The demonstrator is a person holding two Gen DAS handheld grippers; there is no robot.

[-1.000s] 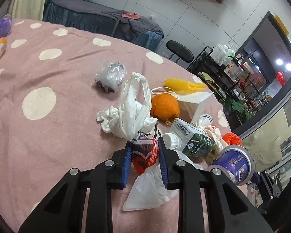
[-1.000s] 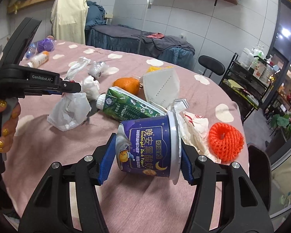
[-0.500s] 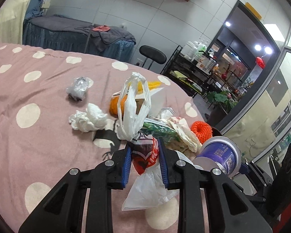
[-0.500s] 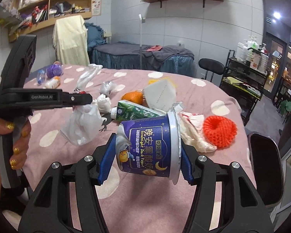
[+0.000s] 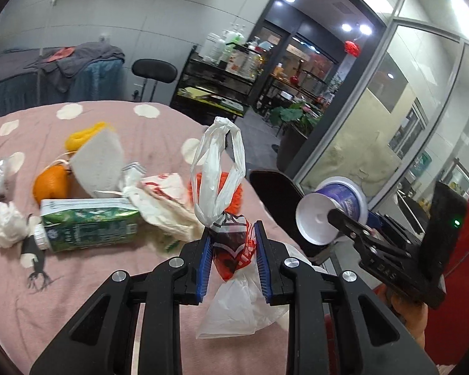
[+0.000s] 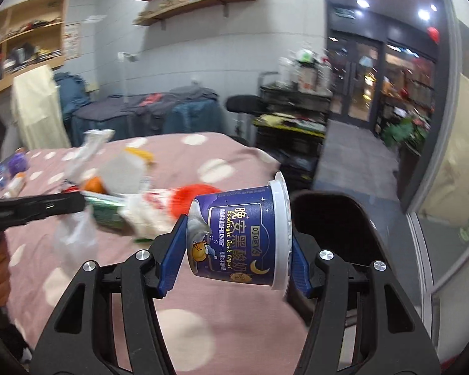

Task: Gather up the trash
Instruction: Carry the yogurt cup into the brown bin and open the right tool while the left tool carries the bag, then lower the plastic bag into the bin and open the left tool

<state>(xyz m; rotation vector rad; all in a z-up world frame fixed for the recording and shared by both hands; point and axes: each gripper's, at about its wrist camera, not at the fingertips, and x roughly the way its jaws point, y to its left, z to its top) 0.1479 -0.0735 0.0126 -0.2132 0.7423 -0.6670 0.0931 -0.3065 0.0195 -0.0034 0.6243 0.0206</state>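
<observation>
While both hands hang over the desk's edge, each gripper carries a piece of trash.

Left gripper (image 5: 233, 256): jaws set narrow, pinched on a white plastic bag (image 5: 217, 175) with a red and black print, its loops standing up and its body hanging below. Right gripper (image 6: 236, 254): jaws set wider, clamped on a purple yogurt cup (image 6: 237, 234) lying sideways. On the pink dotted desk (image 5: 109, 284) lie a green carton (image 5: 89, 223), an orange (image 5: 50, 184), a white mask (image 5: 98, 164) and crumpled tissue (image 5: 6, 228).

Both wrist views face downward, close over shared table (image 5: 115, 284).
</observation>
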